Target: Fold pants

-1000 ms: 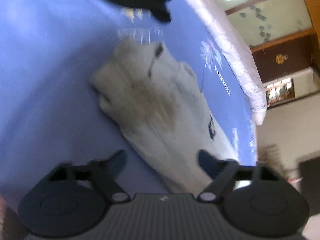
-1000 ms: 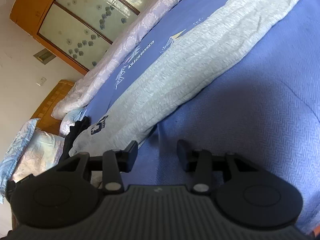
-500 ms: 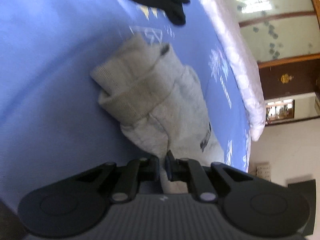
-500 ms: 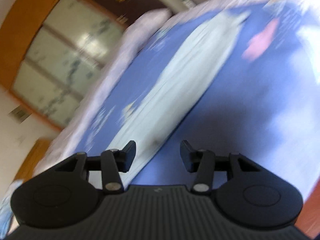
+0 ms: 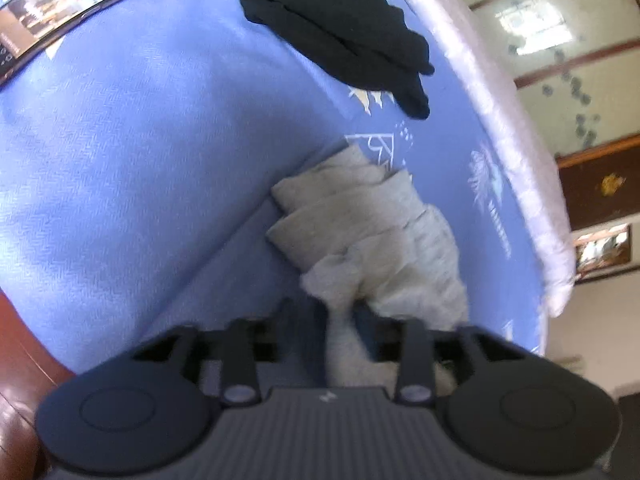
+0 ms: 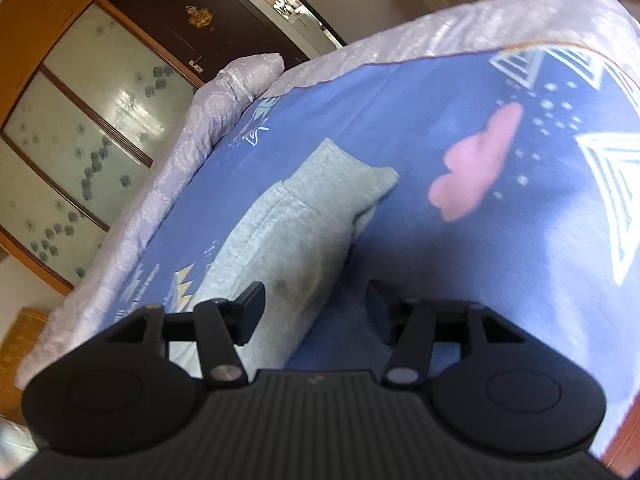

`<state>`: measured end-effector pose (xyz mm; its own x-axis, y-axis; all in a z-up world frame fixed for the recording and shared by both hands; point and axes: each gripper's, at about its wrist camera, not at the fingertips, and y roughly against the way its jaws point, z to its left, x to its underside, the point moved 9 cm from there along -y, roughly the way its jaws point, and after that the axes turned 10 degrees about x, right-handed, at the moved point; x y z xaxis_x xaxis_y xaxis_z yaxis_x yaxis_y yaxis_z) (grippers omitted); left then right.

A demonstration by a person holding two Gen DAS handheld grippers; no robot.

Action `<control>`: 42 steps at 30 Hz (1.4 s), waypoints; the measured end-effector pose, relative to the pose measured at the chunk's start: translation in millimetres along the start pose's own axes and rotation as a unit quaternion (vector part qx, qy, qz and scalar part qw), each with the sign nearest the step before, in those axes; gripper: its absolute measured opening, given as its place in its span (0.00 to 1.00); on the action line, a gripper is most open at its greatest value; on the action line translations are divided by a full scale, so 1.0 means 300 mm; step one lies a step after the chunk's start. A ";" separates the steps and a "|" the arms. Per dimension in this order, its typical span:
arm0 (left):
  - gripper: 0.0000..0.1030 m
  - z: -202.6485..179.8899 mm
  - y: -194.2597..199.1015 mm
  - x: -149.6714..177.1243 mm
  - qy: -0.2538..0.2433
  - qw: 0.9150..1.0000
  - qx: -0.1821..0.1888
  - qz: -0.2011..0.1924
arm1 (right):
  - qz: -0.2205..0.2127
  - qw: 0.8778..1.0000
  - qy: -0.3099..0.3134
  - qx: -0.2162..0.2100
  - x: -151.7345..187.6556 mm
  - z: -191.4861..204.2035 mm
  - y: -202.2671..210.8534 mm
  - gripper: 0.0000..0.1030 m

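Grey pants [image 5: 372, 232] lie on the blue bed sheet [image 5: 140, 140], their near end bunched into thick folds. A strip of that grey cloth runs down between the fingers of my left gripper [image 5: 336, 320]. Its jaws are opening, and blue sheet shows between the left finger and the cloth. In the right wrist view the pants [image 6: 304, 216] stretch away to a folded far end. My right gripper [image 6: 316, 304] hovers over the pants' right edge. Its jaws are opening too; its left finger is over grey cloth and its right finger over bare sheet [image 6: 460, 280].
A black garment [image 5: 344, 28] lies beyond the pants, and a phone [image 5: 60, 12] with a lit screen lies at the far left. A pale quilt [image 6: 224, 112] is rolled along the bed's far side. Glass-fronted wardrobe doors [image 6: 80, 140] stand behind it. The wooden bed edge [image 5: 16, 340] is at the left.
My left gripper went from wide open to shut on the pants' edge, and its jaws have now parted again; the cloth is more bunched. The right view swung along the leg to its far end.
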<state>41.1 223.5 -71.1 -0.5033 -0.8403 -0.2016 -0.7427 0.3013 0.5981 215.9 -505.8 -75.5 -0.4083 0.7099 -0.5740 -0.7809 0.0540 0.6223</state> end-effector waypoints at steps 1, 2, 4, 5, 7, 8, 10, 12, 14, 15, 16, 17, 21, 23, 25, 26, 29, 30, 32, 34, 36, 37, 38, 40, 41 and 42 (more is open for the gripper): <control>0.52 -0.001 -0.005 0.006 -0.001 1.000 0.001 0.002 | -0.005 1.000 0.003 0.004 -0.018 0.002 -0.023 0.57; 0.52 -0.001 -0.011 0.005 0.003 1.000 0.005 0.005 | -0.009 1.000 0.007 0.007 -0.028 0.014 -0.042 0.57; 0.59 0.000 -0.016 -0.008 0.015 1.000 0.016 0.004 | -0.013 1.000 0.015 0.014 -0.046 0.040 -0.080 0.57; 0.62 0.004 -0.013 -0.015 0.018 1.000 0.019 -0.002 | -0.014 1.000 0.015 0.015 -0.057 0.049 -0.095 0.57; 0.75 0.014 -0.007 -0.021 0.021 1.000 0.018 -0.013 | -0.005 1.000 0.011 0.023 -0.069 0.052 -0.116 0.25; 0.75 0.020 -0.001 -0.014 0.023 0.999 0.016 -0.016 | 0.009 1.000 0.004 0.025 -0.070 0.044 -0.125 0.14; 0.66 0.027 -0.010 -0.005 0.032 0.999 0.022 -0.010 | 0.004 1.000 -0.016 0.015 -0.094 0.035 -0.084 0.14; 0.52 0.020 -0.024 0.012 0.036 0.999 0.036 0.004 | -0.028 0.999 -0.015 -0.010 -0.139 0.050 0.017 0.13; 0.49 -0.008 -0.035 0.029 0.027 0.998 0.048 0.014 | -0.070 0.997 -0.005 -0.031 -0.182 0.064 0.152 0.13; 0.49 -0.027 -0.039 0.037 0.016 0.998 0.053 0.017 | -0.092 0.995 0.002 -0.034 -0.196 0.063 0.215 0.13; 0.55 -0.050 -0.046 0.047 0.000 0.998 0.057 0.019 | -0.115 0.993 0.006 -0.026 -0.207 0.044 0.278 0.13; 0.59 -0.066 -0.051 0.057 -0.012 0.998 0.057 0.022 | -0.127 0.992 0.007 -0.013 -0.211 0.018 0.312 0.13; 0.64 -0.075 -0.097 0.112 -0.038 0.997 0.039 0.046 | -0.079 0.991 0.003 0.106 -0.162 -0.181 0.266 0.13; 0.64 -0.065 -0.123 0.137 -0.031 0.997 0.031 0.061 | -0.037 0.988 -0.026 0.146 -0.112 -0.268 0.225 0.13; 0.69 -0.068 -0.112 0.152 -0.027 0.996 0.042 0.068 | -0.052 0.988 -0.041 0.140 -0.105 -0.269 0.252 0.13; 0.70 -0.071 -0.096 0.152 -0.028 0.996 0.048 0.069 | -0.061 0.987 -0.027 0.144 -0.110 -0.243 0.268 0.13; 0.70 -0.101 -0.035 0.135 -0.037 0.994 0.082 0.058 | -0.104 0.987 0.033 0.119 -0.146 -0.074 0.341 0.14; 0.70 -0.114 -0.011 0.128 -0.040 0.993 0.096 0.054 | -0.120 0.986 0.053 0.098 -0.158 -0.007 0.378 0.14; 0.70 -0.147 0.024 0.121 -0.045 0.989 0.130 0.048 | -0.145 0.982 0.112 0.046 -0.142 0.157 0.457 0.14; 0.70 -0.187 0.041 0.129 -0.055 0.985 0.158 0.048 | -0.152 0.971 0.187 -0.003 -0.064 0.318 0.510 0.14; 0.70 -0.229 0.042 0.154 -0.071 0.980 0.177 0.060 | -0.139 0.954 0.260 -0.050 0.072 0.464 0.524 0.14; 0.70 -0.247 0.036 0.172 -0.079 0.978 0.182 0.070 | -0.125 0.947 0.289 -0.068 0.144 0.518 0.510 0.15; 0.70 -0.265 0.025 0.191 -0.087 0.976 0.185 0.080 | -0.108 0.938 0.319 -0.081 0.228 0.561 0.490 0.15; 0.70 -0.292 -0.003 0.232 -0.099 0.973 0.186 0.099 | -0.076 0.912 0.395 -0.084 0.417 0.625 0.422 0.16; 0.71 -0.298 -0.013 0.249 -0.101 0.972 0.186 0.107 | -0.055 0.896 0.433 -0.080 0.510 0.640 0.378 0.18; 0.73 -0.302 -0.024 0.269 -0.101 0.971 0.185 0.116 | -0.026 0.879 0.471 -0.076 0.606 0.647 0.333 0.32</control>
<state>45.9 112.8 -21.5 -0.7246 -0.6364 -0.2645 -0.6879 0.6446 0.3334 155.5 -235.1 -14.5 -0.5250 -0.1903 -0.8296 -0.8346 -0.0757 0.5456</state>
